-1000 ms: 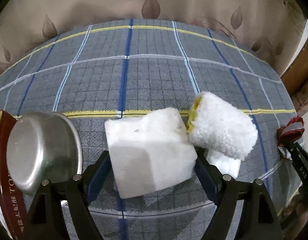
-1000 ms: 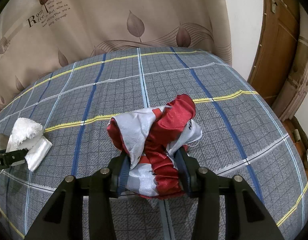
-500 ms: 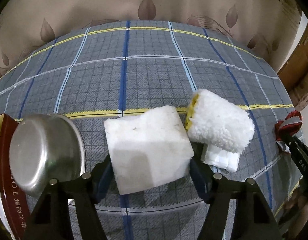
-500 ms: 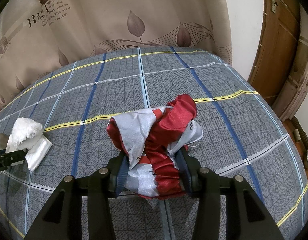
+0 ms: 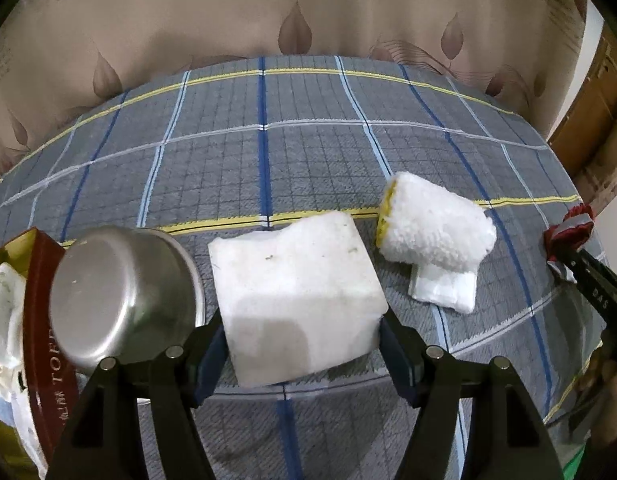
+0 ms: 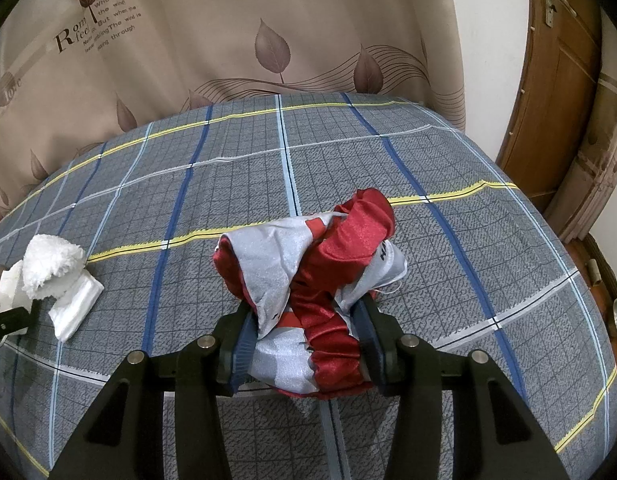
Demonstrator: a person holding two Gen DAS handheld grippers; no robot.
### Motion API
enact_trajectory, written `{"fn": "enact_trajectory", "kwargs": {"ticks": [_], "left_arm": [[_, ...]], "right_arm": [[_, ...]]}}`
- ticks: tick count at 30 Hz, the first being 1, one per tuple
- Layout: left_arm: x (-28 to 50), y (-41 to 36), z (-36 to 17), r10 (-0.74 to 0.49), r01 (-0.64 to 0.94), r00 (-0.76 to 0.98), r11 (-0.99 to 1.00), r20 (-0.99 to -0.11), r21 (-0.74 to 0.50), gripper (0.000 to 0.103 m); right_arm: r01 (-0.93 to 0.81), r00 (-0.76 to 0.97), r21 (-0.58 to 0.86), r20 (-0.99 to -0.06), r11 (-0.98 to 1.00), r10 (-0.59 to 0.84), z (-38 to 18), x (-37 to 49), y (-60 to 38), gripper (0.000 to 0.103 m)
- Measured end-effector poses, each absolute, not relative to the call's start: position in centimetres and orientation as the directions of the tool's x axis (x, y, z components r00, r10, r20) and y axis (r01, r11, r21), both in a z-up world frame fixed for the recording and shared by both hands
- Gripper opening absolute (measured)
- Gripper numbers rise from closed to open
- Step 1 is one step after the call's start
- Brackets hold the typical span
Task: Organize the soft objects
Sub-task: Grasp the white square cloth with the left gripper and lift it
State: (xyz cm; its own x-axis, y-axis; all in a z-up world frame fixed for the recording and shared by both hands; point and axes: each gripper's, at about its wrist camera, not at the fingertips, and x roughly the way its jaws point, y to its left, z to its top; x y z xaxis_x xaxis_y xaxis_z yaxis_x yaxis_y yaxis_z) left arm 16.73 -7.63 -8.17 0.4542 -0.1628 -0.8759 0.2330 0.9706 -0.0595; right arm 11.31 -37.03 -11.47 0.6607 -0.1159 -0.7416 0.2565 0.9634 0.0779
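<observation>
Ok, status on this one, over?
Left gripper just closed on white foam block. Right gripper shut on red-and-silver cloth. Steel bowl close beside the block.

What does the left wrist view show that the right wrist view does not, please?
Only the left wrist view: a white foam block between the left tongs, pads against its sides, a steel bowl lying tipped against a red box.
Only the right wrist view: the right tongs shut on a red and grey cloth, and a wooden door.
Both: the checked sheet, the leaf curtain, the fluffy white roll resting on a flat white pad. The cloth shows only partly at the left view's right edge.
</observation>
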Motion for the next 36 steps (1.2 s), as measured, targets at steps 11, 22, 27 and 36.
{"fn": "enact_trajectory", "kwargs": {"ticks": [11,22,27,36], "left_arm": [[14.7,-7.3,-6.2,-0.139,0.265,0.503,0.964,-0.853,-0.001,0.070],[12.7,-4.7,-3.4,-0.137,0.266,0.528,0.964,-0.838,0.009,0.070],[11.9,-2.2,-2.2,-0.109,0.246,0.543,0.969,-0.833,0.034,0.070],[11.0,5.1,-0.9,-0.033,0.147,0.556,0.987,-0.830,0.059,0.070]], "right_arm": [[0.257,0.660,0.077,-0.742,0.963,-0.117,-11.5,11.3,-37.0,0.044],[0.258,0.658,0.074,-0.743,0.963,-0.119,-11.5,11.3,-36.9,0.044],[0.257,0.658,0.073,-0.743,0.963,-0.119,-11.5,11.3,-36.9,0.044],[0.258,0.658,0.074,-0.744,0.963,-0.119,-11.5,11.3,-36.9,0.044]]}}
